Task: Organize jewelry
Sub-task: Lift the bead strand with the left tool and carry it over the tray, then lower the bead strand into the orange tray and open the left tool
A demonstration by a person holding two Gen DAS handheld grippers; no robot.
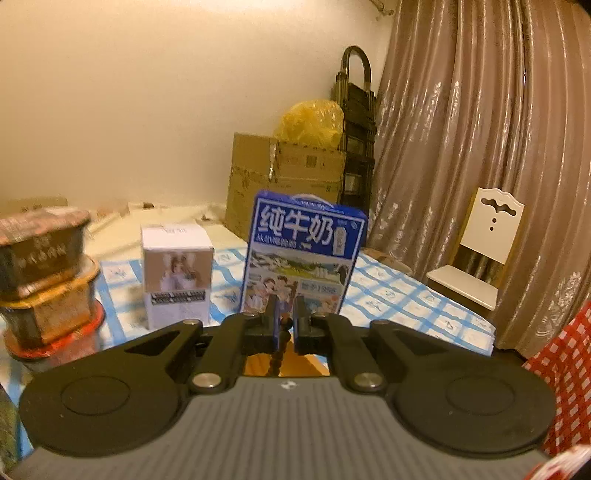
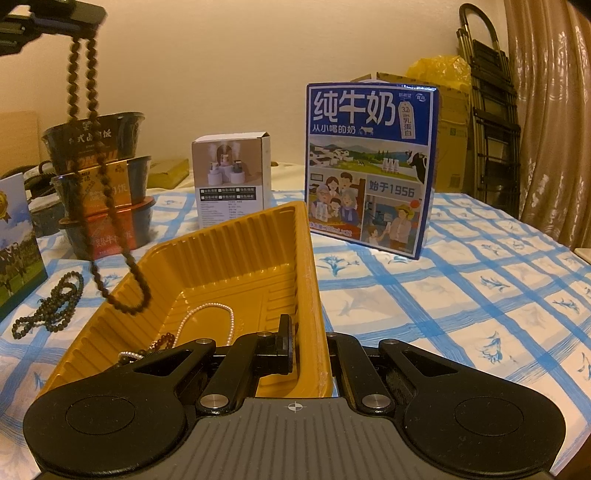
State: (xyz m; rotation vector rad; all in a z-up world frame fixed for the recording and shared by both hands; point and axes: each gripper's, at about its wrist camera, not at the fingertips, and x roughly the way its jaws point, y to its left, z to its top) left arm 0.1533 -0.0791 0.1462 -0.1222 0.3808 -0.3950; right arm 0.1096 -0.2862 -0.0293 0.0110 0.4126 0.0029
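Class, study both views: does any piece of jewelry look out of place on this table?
Yes. A dark bead strand lies loose in a heap on the checked tablecloth, left of the yellow tray, while the pearl necklace already sits inside. Another brown bead necklace hangs from the left gripper, its lower loop over the tray's left rim.

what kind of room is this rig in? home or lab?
Most likely a lived-in home room, not a lab: a table with a blue-checked tablecloth, a milk carton box and stacked instant-food bowls on it, floor-length curtains, a white dining chair and cardboard boxes behind.
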